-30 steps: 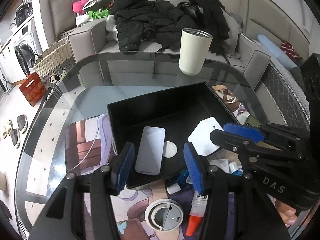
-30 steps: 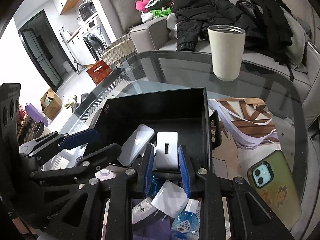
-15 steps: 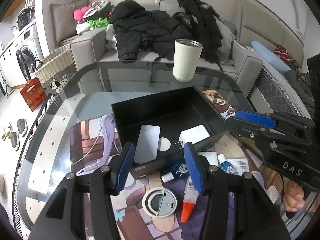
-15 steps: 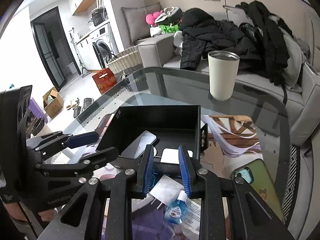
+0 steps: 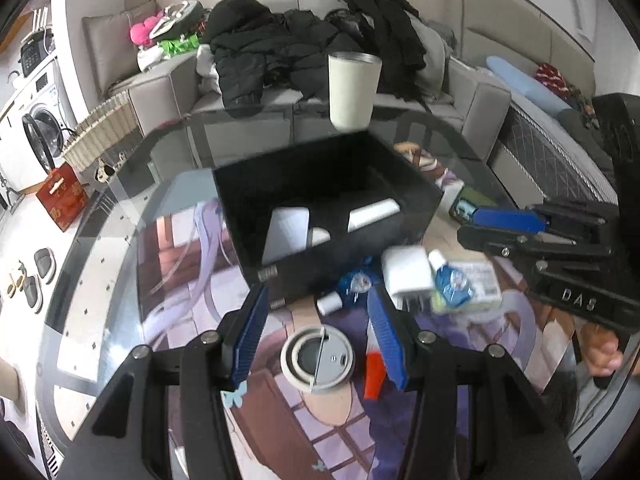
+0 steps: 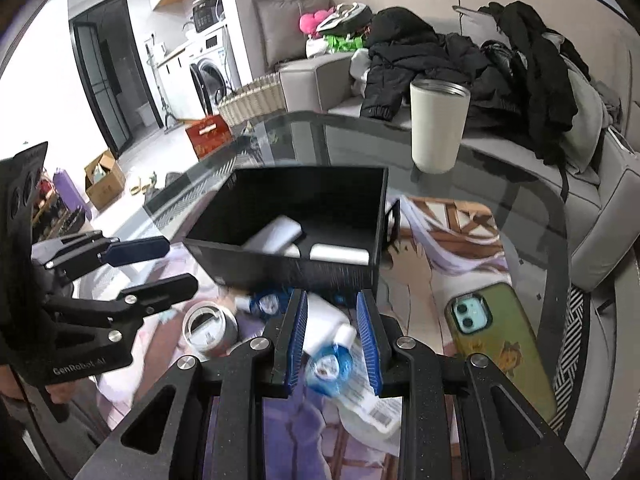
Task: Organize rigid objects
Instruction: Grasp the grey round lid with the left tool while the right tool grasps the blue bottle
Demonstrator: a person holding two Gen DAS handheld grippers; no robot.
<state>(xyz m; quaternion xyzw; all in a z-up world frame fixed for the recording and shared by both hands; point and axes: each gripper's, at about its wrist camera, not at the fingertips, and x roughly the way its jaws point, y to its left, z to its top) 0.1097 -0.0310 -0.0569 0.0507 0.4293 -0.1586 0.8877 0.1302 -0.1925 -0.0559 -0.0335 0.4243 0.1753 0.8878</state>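
A black box (image 5: 320, 216) (image 6: 304, 268) on the glass table holds a white phone (image 5: 286, 234) and a white block (image 5: 372, 214) (image 6: 338, 254). In front of it lie a white charger (image 5: 408, 272), a blue eye-drop bottle (image 5: 450, 280) (image 6: 328, 364), a second small blue bottle (image 5: 348, 288), a round lid (image 5: 318, 358) (image 6: 208, 330) and a red-capped tube (image 5: 374, 374). My left gripper (image 5: 318, 340) is open and empty above the lid. My right gripper (image 6: 332, 340) is open and empty above the eye-drop bottle.
A cream tumbler (image 5: 352, 90) (image 6: 438, 126) stands at the table's far edge. A phone in a green case (image 6: 496, 340) lies to the right of the box. A sofa with dark coats (image 5: 320, 44) is behind the table.
My right gripper let go of the white block into the box and pulled back towards me. Both grippers have drawn back from the box over the loose items.
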